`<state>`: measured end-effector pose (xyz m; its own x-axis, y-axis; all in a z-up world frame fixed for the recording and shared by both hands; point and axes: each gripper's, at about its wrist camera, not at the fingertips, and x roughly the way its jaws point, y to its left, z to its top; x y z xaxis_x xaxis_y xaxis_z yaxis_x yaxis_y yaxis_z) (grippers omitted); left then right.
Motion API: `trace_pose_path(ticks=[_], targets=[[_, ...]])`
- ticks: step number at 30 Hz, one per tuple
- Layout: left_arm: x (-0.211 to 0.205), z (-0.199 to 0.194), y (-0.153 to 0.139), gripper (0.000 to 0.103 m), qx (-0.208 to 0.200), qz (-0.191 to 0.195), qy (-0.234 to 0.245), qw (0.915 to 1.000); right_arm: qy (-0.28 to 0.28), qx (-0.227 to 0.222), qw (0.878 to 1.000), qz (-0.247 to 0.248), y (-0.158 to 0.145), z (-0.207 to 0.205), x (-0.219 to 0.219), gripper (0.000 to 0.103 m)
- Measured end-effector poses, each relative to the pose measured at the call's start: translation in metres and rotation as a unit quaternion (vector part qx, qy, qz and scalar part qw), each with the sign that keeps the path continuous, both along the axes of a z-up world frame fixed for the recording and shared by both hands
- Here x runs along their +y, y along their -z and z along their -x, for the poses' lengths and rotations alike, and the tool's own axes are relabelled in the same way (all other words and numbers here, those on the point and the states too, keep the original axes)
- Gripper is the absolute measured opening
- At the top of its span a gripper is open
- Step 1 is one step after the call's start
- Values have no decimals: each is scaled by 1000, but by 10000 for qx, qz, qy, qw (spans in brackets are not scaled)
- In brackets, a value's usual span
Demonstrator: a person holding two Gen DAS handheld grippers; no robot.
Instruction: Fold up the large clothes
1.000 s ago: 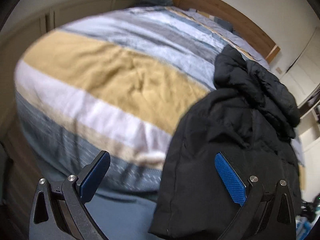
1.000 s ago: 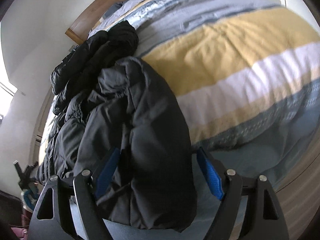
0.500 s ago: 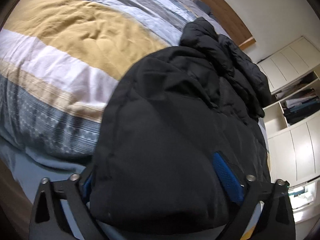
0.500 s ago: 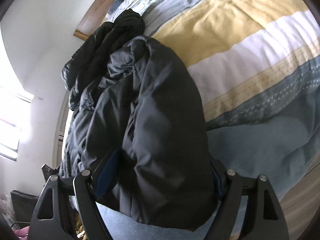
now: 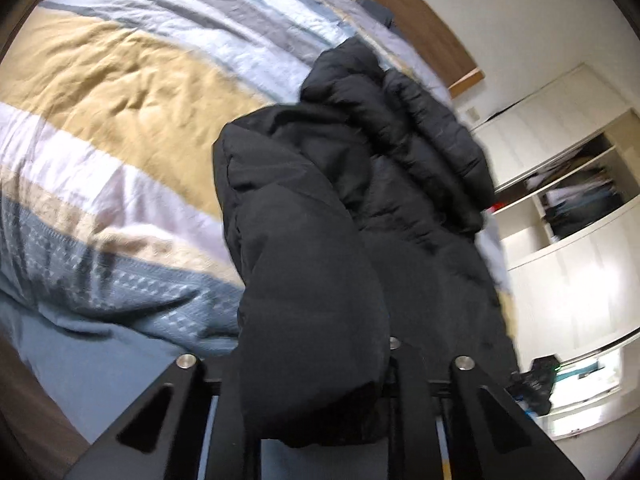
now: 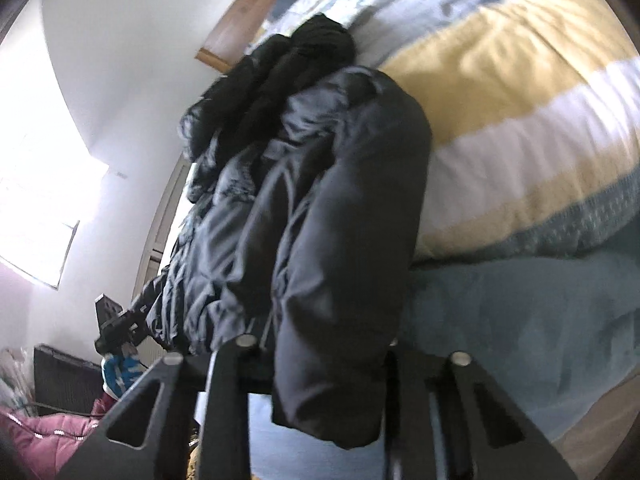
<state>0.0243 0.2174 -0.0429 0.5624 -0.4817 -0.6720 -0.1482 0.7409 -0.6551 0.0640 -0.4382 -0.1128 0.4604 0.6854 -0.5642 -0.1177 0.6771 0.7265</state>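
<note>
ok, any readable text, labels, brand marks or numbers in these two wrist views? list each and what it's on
None readable.
black jacket: no logo or tag showing in either view.
striped duvet: woven pattern only, no lettering.
open shelves: contents too blurred to read.
blue-and-white item on the floor: markings too blurred to read.

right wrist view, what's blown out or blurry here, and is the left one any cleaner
Right wrist view: the window at left is blown out to white and washes the wall; the striped duvet is smeared by motion. Left wrist view: more evenly lit, but the shelves at right streak with blur, and the black coat loses detail in its dark folds. Both bend straight edges, fisheye style.
</note>
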Motion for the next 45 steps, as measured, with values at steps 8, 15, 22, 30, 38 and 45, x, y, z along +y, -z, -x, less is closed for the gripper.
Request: trace_pose_path(ticks=[8, 15, 22, 30, 38, 45], targets=[[-6, -35, -67, 15, -592, 173, 306, 9976, 146, -856, 9961, -168, -69, -21, -6, 15], [25, -85, -114, 16, -1141, 690, 31, 9911, 526, -1322, 9863, -839, -111, -60, -20, 15], [66, -149, -125, 16, -1486, 1653, -408, 9741, 918, -1535, 9706, -1611, -136, -125, -40, 15], [70, -254, -128, 18, -1425, 1893, -617, 9696, 1372, -1454, 9697, -1407, -159, -231, -38, 15], [77, -367, -101, 19, -1097, 1303, -967, 9806, 2239, -1150, 9638, -882, -149, -354, -20, 15], [74, -457, -57, 25, -597, 959, -1126, 9872, 2433, -506, 9686, -103, -101, -473, 8, 15]])
